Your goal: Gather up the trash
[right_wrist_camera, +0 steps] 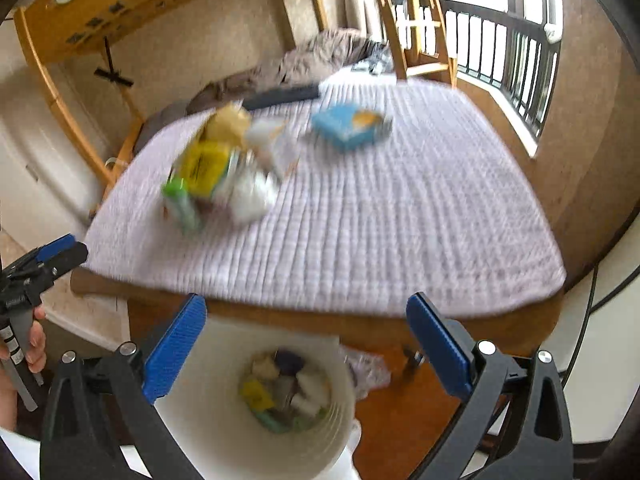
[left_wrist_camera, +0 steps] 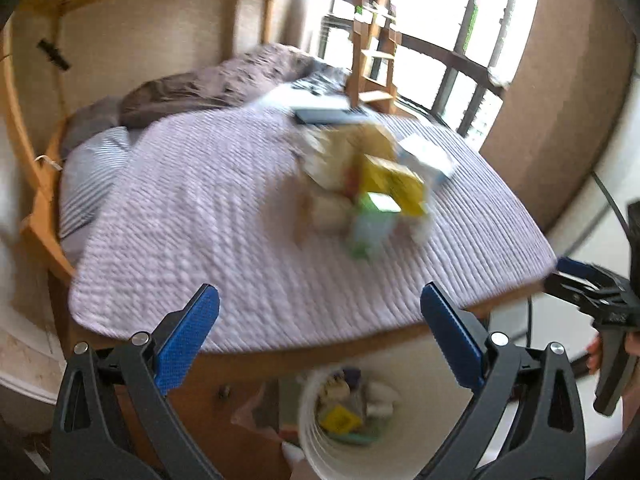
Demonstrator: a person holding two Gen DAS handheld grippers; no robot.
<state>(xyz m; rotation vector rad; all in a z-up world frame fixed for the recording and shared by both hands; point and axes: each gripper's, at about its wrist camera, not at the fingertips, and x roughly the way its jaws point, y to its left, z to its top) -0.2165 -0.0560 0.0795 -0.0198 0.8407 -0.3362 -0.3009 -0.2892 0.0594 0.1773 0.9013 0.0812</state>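
Observation:
A blurred pile of trash (left_wrist_camera: 368, 184) lies on the bed's lilac quilt (left_wrist_camera: 208, 216): yellow, green and white cartons and wrappers. It also shows in the right wrist view (right_wrist_camera: 220, 172), with a blue box (right_wrist_camera: 348, 124) lying apart to its right. A white bucket (right_wrist_camera: 208, 412) with several pieces of trash inside stands on the floor at the bed's foot, also in the left wrist view (left_wrist_camera: 312, 432). My left gripper (left_wrist_camera: 320, 336) is open and empty above the bucket. My right gripper (right_wrist_camera: 306, 344) is open and empty above the bucket.
A wooden bunk frame with a ladder (left_wrist_camera: 372, 40) stands over the bed. A grey blanket (left_wrist_camera: 224, 80) and striped pillow (left_wrist_camera: 88, 176) lie at the head. A dark flat object (right_wrist_camera: 280, 96) lies behind the pile. A crumpled plastic bag (right_wrist_camera: 368, 368) lies beside the bucket.

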